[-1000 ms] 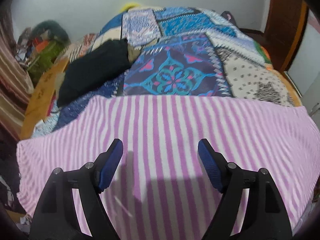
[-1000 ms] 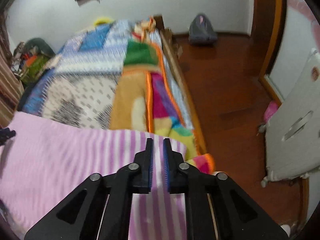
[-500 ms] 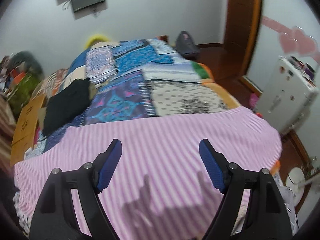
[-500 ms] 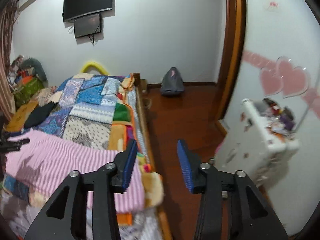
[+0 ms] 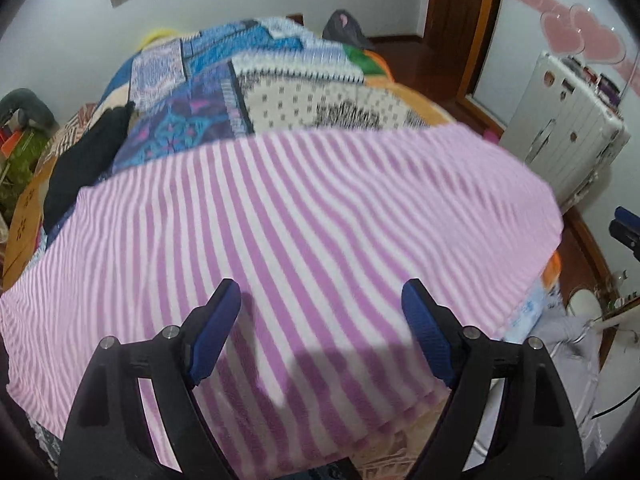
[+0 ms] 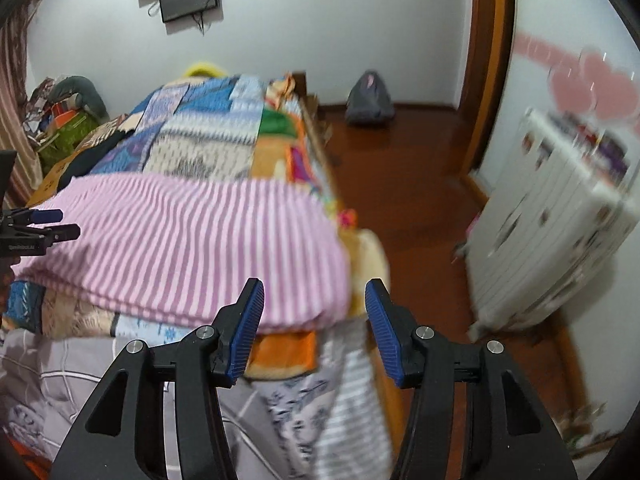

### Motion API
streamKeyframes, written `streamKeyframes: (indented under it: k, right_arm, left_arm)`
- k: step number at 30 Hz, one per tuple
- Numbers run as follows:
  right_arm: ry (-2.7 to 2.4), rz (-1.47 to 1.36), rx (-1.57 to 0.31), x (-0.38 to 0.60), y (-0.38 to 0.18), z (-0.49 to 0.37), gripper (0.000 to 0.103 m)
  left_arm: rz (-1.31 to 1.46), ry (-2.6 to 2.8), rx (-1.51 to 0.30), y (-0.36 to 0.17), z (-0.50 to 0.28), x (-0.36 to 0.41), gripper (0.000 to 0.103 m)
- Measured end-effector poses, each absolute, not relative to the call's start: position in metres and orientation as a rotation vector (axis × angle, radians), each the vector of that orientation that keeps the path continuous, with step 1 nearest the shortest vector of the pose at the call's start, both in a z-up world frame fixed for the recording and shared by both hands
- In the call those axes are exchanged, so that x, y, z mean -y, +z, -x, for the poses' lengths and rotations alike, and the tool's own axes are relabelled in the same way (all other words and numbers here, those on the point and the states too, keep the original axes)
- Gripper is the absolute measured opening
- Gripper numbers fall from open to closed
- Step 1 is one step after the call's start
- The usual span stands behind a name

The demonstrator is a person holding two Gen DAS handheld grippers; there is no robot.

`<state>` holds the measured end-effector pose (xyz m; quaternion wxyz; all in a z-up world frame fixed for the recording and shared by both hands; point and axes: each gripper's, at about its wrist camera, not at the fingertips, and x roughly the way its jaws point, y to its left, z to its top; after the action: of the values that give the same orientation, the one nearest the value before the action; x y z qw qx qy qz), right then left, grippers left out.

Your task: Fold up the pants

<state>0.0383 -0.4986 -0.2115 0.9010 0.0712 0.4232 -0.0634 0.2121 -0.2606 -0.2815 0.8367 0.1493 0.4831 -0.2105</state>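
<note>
Across the near end of the bed, the pink-and-white striped pants [image 5: 304, 216] are spread flat over a patchwork quilt [image 5: 256, 92], folded into a broad band whose right end reaches the bed's edge. Above the striped cloth the left gripper [image 5: 320, 312] is held with its blue-padded jaws wide apart; nothing is caught between them, and only their shadow is cast on the fabric. The right gripper [image 6: 314, 312] is seen off the right corner of the pants, its jaws parted and nothing gripped; they have just been opening, with no cloth between them. In the right wrist view the pants [image 6: 188, 240] are shown lying on the quilt's edge, with the left gripper [image 6: 56, 224] visible at the far left. A black garment [image 5: 88, 160] is laid on the quilt beyond the pants. A white suitcase [image 6: 560, 232] is stood on the wooden floor [image 6: 404, 184] beside the bed, and a grey bag [image 6: 368, 100] is set against the far wall.
</note>
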Motion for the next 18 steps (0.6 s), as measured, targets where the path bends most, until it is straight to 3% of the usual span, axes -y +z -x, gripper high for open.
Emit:
streamKeyframes:
  k: [8,18]
  right_arm:
    - [-0.125,-0.296,-0.897,0.505,-0.246,-0.047,0.049]
    - [-0.086,-0.495,-0.960,0.511,-0.287,-0.048,0.049]
  left_arm:
    - [-0.334,-0.427,-0.994,-0.294,-0.206,0.260,0.089]
    - [-0.354,-0.461,-0.984,-0.293,-0.191,0.245,0.090]
